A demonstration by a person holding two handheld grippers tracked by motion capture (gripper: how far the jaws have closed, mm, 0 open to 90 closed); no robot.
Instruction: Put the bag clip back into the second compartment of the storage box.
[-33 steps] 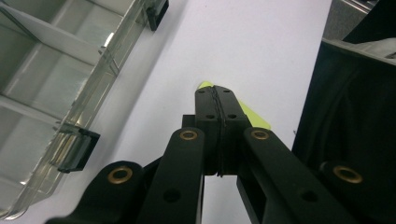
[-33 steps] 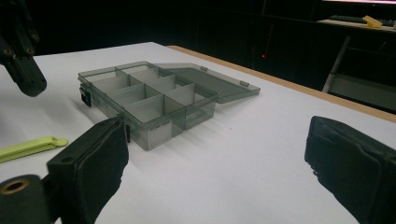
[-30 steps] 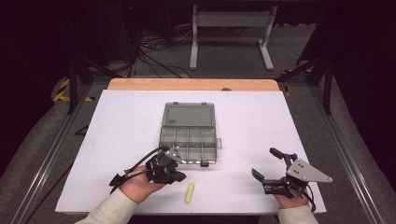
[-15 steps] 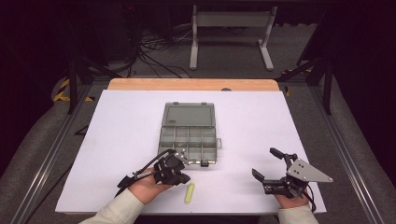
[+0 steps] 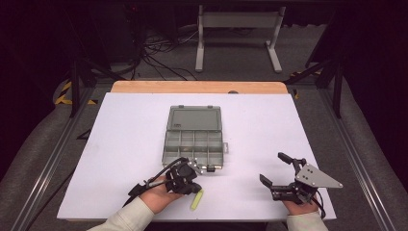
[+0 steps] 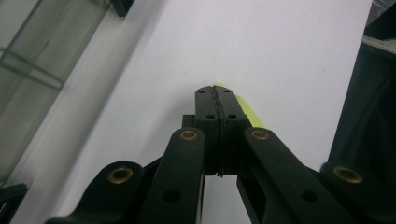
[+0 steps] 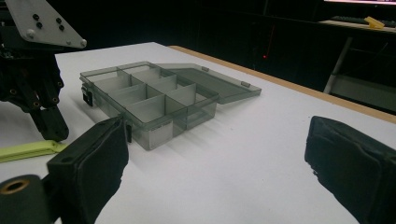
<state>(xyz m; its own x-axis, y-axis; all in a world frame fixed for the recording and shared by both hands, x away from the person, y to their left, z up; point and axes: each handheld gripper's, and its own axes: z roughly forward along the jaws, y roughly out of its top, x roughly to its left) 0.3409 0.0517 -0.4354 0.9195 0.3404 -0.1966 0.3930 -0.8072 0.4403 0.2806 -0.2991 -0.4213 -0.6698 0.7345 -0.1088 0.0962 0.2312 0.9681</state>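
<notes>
Yellow-green stick (image 5: 197, 199) lies on the table (image 5: 125, 144) just beside my left gripper (image 6: 216, 91), jaws pressed together and empty, right gripper (image 5: 276, 168) spread apart; I judge the pickup is starting, and next I must open over it, toward the box (image 5: 194, 147)

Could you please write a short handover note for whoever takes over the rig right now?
Left gripper: jaws shut, empty, tips down beside the yellow-green stick lying flat on the white table.
Right gripper: jaws open, empty, off to the right.
Compartment box: lid open, compartments look empty.
Done: nothing in the box.
Left: probably open the jaws, grasp the stick, place it in a compartment.
</notes>
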